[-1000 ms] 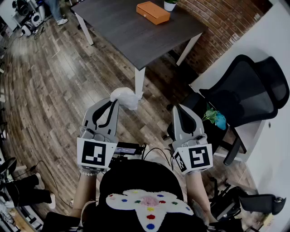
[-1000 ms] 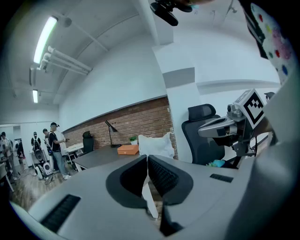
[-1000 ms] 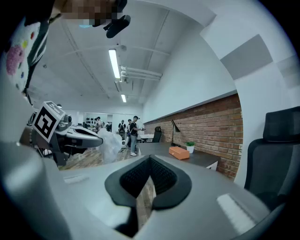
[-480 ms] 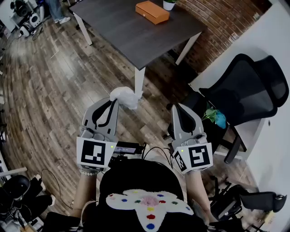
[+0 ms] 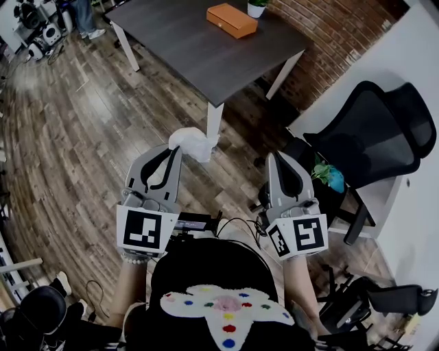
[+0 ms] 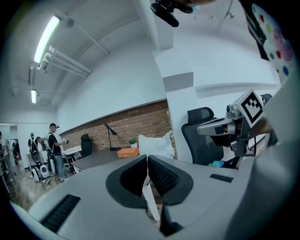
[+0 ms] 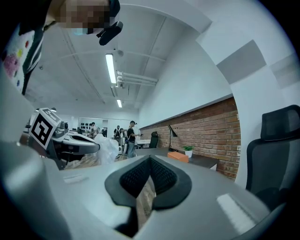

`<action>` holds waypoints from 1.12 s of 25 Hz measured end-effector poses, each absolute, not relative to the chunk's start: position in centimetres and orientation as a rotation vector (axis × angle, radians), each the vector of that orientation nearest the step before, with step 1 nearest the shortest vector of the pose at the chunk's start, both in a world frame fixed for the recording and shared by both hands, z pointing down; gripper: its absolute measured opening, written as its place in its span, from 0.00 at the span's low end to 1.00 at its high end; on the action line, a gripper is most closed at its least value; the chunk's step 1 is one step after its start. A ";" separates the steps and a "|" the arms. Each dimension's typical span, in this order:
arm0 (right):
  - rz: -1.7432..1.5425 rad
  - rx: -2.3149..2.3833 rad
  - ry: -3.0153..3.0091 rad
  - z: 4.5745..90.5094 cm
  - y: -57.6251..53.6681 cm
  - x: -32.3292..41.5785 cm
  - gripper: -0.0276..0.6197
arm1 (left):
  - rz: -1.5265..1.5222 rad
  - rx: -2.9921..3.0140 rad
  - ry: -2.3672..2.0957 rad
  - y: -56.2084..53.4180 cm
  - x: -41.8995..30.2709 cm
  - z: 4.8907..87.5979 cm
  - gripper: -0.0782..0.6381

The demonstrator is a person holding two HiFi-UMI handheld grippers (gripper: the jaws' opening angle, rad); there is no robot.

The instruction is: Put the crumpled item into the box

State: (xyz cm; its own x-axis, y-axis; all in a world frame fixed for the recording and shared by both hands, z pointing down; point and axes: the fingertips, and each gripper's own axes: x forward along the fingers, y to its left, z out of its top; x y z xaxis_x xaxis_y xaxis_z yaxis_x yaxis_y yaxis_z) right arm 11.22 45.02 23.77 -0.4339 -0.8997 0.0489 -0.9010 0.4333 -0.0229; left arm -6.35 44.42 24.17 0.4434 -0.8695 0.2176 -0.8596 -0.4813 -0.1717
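Holding crumpled item in left gripper jaws (right gripper closed, empty), box apart

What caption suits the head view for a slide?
Left gripper holds crumpled white item over wood floor; right gripper shut, empty; orange box on dark table.

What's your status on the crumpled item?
Left gripper shut on crumpled item. Right gripper shut, empty. Orange box on table ahead; nothing seen blocking.

Colours before us
We see a white crumpled item, an orange box near the dark grey table's far edge, a red-brown brick wall, a black chair.
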 end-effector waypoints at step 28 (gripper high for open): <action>0.045 1.572 -2.680 25.4 29.8 10.2 0.06 | -0.438 -2.530 1.680 30.3 -8.0 24.7 0.13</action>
State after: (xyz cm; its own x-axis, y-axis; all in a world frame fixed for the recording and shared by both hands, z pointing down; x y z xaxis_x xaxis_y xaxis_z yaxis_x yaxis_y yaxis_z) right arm 10.21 29.81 25.45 -0.4877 -0.8719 0.0438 -0.8729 0.4878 -0.0079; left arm -8.04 30.25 24.68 0.3608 -0.9120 0.1952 -0.8911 -0.3989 -0.2165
